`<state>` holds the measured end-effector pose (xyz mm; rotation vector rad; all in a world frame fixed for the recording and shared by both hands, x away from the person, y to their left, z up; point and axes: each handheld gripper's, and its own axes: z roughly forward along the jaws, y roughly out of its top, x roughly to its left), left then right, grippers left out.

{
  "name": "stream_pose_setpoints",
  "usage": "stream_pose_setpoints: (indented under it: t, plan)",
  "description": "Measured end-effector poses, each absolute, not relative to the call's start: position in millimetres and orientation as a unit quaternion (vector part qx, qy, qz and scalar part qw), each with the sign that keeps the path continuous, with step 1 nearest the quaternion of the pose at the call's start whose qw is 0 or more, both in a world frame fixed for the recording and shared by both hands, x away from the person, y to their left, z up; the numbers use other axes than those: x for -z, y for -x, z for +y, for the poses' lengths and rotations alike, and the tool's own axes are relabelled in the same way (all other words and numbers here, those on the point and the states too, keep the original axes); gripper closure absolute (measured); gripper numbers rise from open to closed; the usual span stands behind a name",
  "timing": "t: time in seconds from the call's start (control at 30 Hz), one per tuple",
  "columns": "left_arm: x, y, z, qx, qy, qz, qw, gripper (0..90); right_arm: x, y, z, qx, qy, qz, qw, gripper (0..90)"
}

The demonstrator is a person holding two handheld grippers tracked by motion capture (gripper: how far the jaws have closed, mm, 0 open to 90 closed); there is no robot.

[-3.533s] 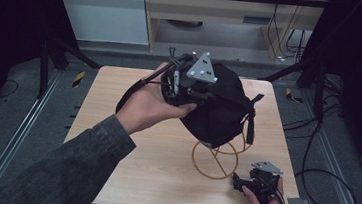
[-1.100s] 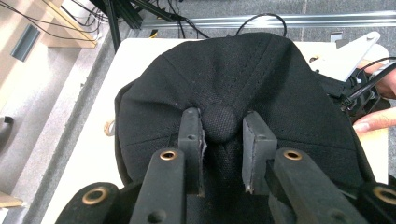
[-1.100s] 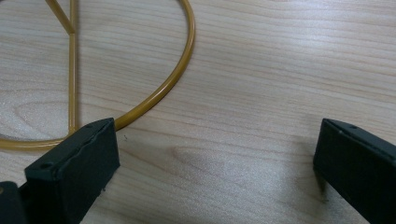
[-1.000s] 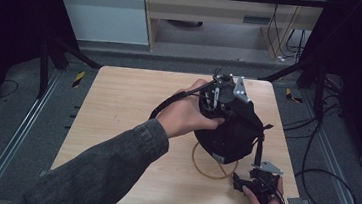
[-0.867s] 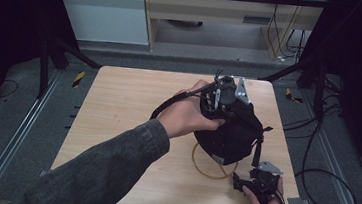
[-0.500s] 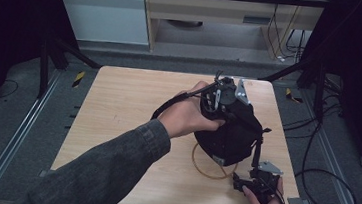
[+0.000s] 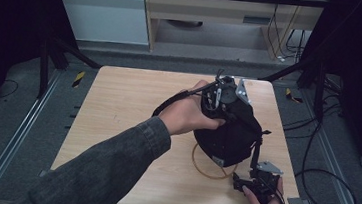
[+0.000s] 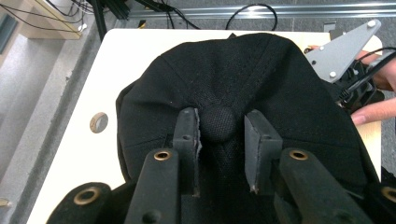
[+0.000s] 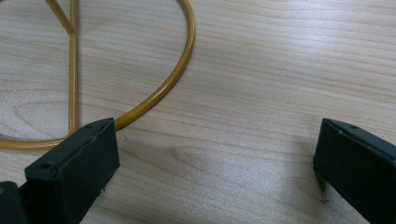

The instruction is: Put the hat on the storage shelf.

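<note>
A black cap [image 7: 231,137] sits over a gold wire stand whose ring base [image 7: 206,173] lies on the wooden table [image 7: 118,111]. My left gripper [image 7: 222,93] is at the top of the cap, held from above. In the left gripper view its jaws pinch the round top button [image 8: 219,123] of the cap [image 8: 280,88], shut on it. My right gripper [image 7: 244,182] rests low at the table's front right, beside the ring. In the right gripper view it [image 9: 215,172] stands wide open on bare wood, its left jaw next to the gold ring [image 9: 159,93].
The cap's strap [image 7: 255,149] hangs down its right side toward the right gripper. A round hole [image 8: 98,122] is set in the tabletop. Cables [image 7: 322,181] trail on the floor to the right, and a cabinet [image 7: 217,15] stands behind the table.
Since 3.5 s ago the left gripper has carried the cap to the right and down over the stand. Over the last second it has barely moved. The right gripper stays put.
</note>
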<state>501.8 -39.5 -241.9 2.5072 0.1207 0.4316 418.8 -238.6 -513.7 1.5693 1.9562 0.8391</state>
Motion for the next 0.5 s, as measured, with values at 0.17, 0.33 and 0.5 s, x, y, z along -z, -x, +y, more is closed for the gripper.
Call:
stream_pose_setpoints:
  t: [0.17, 0.33, 0.5]
  plan:
    - [240.7, -502.5, -41.1, -0.159, -0.944, 0.044, 0.285, 68.8, 513.7, -418.7, -239.1, -0.306, -0.573, 0.720, 0.246, 0.4]
    - [240.9, -502.8, -43.0, -0.162, -0.945, 0.042, 0.280, 67.5, 513.7, -418.8, -239.1, -0.305, -0.573, 0.720, 0.246, 0.4]
    - [241.6, -502.6, -43.6, -0.164, -0.945, 0.042, 0.280, 66.1, 513.7, -418.8, -239.2, -0.305, -0.573, 0.720, 0.246, 0.4]
